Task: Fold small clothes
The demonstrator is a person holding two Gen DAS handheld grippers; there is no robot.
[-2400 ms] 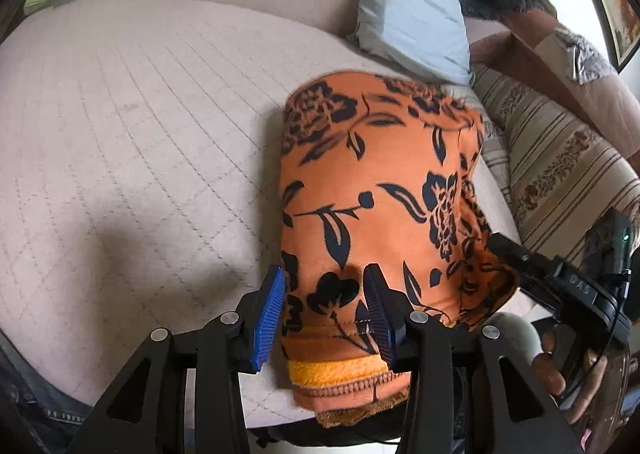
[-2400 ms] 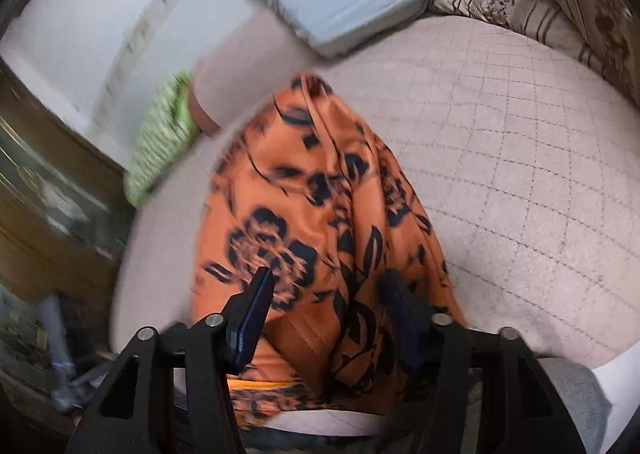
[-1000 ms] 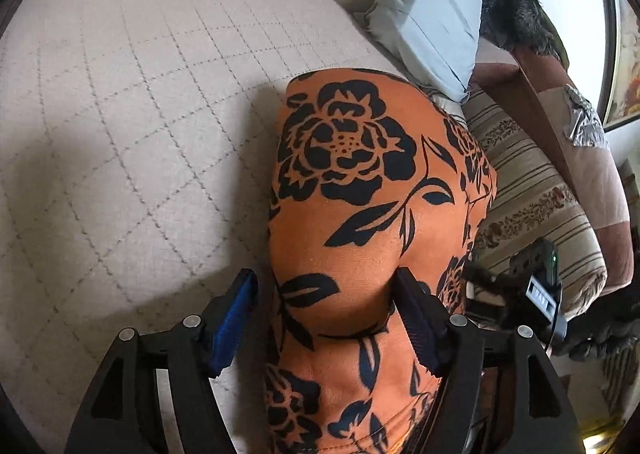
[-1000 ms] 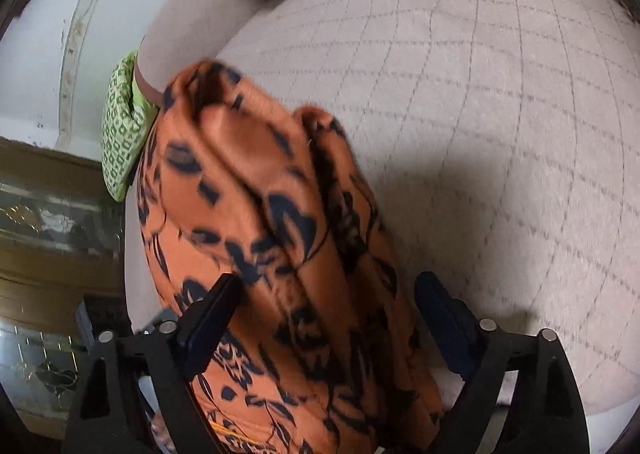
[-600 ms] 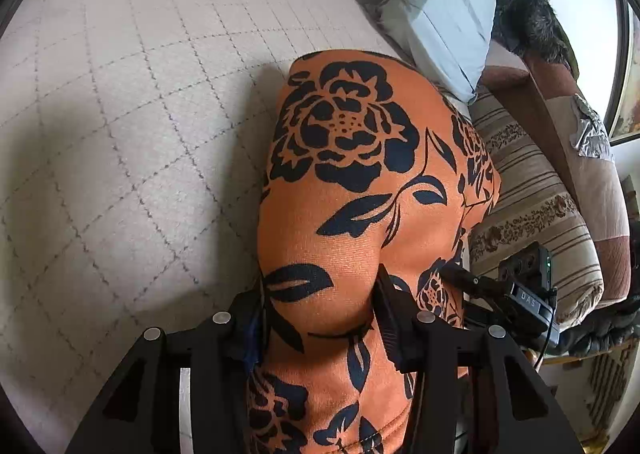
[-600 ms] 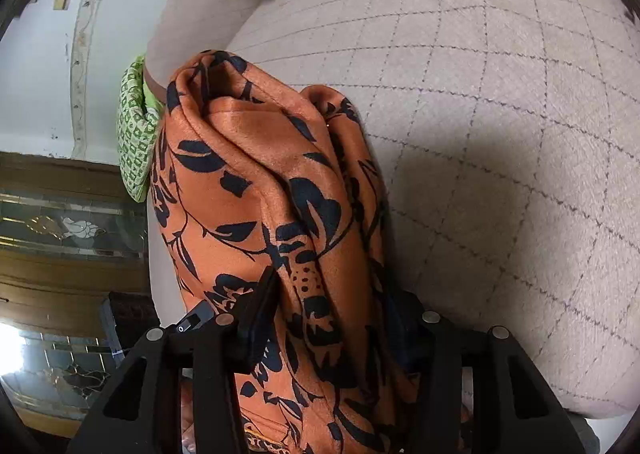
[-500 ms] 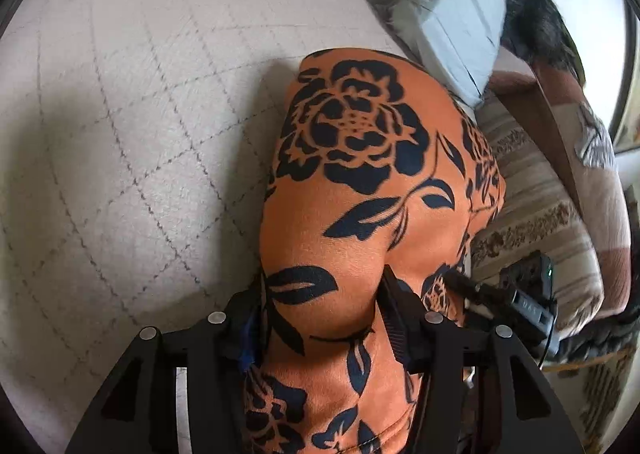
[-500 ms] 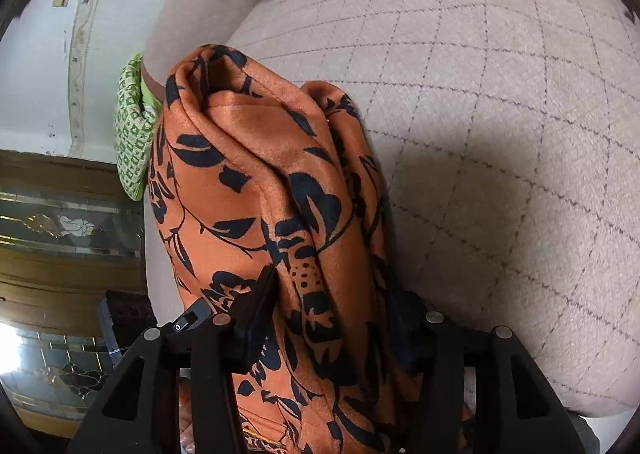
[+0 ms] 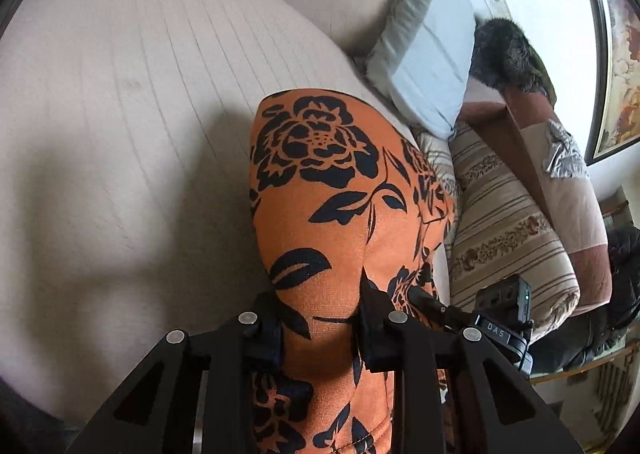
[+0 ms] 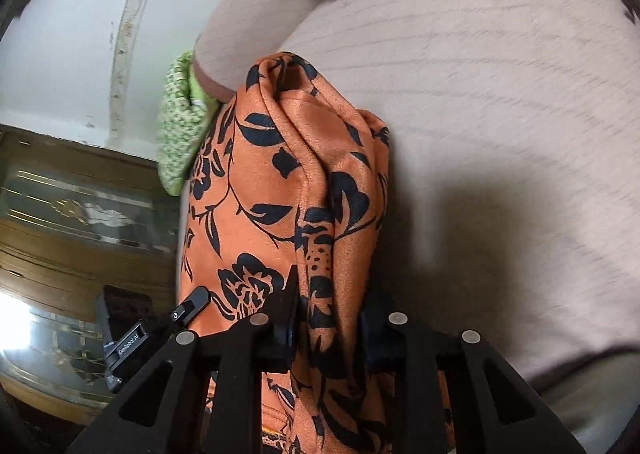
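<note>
Two pillows (image 9: 432, 54) behind quilted beige bed (image 9: 120, 94).

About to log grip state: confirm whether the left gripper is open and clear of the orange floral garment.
No. The left gripper is shut on the orange floral garment, with fabric pinched between both fingers.

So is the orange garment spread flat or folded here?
Folded: the orange garment shows stacked layers, pinched by left gripper and right gripper.
</note>
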